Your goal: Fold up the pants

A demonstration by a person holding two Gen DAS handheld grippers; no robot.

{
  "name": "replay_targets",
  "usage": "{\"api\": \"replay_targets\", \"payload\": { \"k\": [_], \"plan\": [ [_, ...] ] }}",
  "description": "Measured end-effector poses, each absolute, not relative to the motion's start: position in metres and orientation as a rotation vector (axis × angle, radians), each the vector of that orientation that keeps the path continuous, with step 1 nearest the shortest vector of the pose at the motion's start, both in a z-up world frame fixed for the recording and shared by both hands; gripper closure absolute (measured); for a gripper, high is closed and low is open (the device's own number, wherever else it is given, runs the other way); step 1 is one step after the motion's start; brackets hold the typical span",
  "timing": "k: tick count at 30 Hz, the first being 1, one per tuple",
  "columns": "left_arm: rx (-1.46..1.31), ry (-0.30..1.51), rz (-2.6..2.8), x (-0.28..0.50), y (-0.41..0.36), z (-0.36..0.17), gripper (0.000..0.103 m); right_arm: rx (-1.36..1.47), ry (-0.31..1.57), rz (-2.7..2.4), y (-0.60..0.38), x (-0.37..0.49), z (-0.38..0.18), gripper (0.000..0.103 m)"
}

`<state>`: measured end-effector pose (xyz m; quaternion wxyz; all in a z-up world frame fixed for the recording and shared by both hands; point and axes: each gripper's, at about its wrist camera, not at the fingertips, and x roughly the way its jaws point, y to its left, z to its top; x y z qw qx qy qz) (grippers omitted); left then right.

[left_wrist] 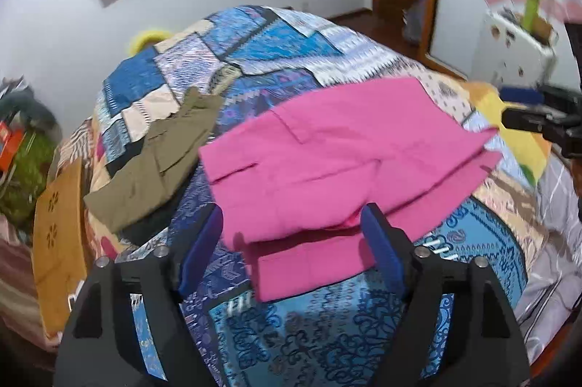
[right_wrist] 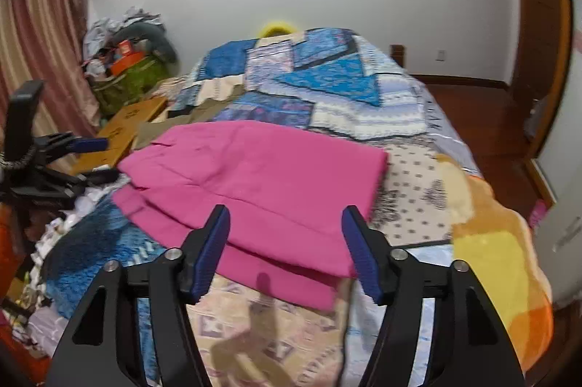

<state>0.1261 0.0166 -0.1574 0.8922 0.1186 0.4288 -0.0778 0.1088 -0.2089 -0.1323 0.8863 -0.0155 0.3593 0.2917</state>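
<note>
Olive trousers lie beside folded pink pants; both tongs gape, empty.

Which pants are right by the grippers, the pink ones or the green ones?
The pink pants. The olive-green pants lie farther off, toward the bed's edge.

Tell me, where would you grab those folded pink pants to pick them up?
Probably the near stepped edge of the pink pants, approached low from the front. The layers overhang there, so a gripper's fingers can slide around them. The left gripper and right gripper both stand open facing that edge.
</note>
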Motion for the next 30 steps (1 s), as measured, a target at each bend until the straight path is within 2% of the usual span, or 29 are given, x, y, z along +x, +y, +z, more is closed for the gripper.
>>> {"api": "replay_targets", "payload": {
  "k": [8, 22, 25, 27, 30],
  "plan": [
    [0.313, 0.984, -0.183, 0.138, -0.003, -0.193, 0.024, -0.087, 0.831, 0.727, -0.165, 0.116, -0.157, 0.042],
    [0.238, 0.930, -0.221, 0.164, 0.000, -0.165, 0.024, -0.236, 0.877, 0.867, -0.108, 0.132, -0.176, 0.042],
    [0.229, 0.932, -0.243, 0.162, -0.003, -0.166, 0.024, -0.220, 0.890, 0.876, -0.105, 0.139, -0.178, 0.060],
    [0.241, 0.941, -0.251, 0.161, -0.007, -0.170, 0.024, -0.223, 0.900, 0.872, -0.104, 0.144, -0.181, 0.080],
    [0.261, 0.957, -0.257, 0.159, -0.012, -0.178, 0.024, -0.209, 0.887, 0.878, -0.106, 0.146, -0.178, 0.092]
  ]
}}
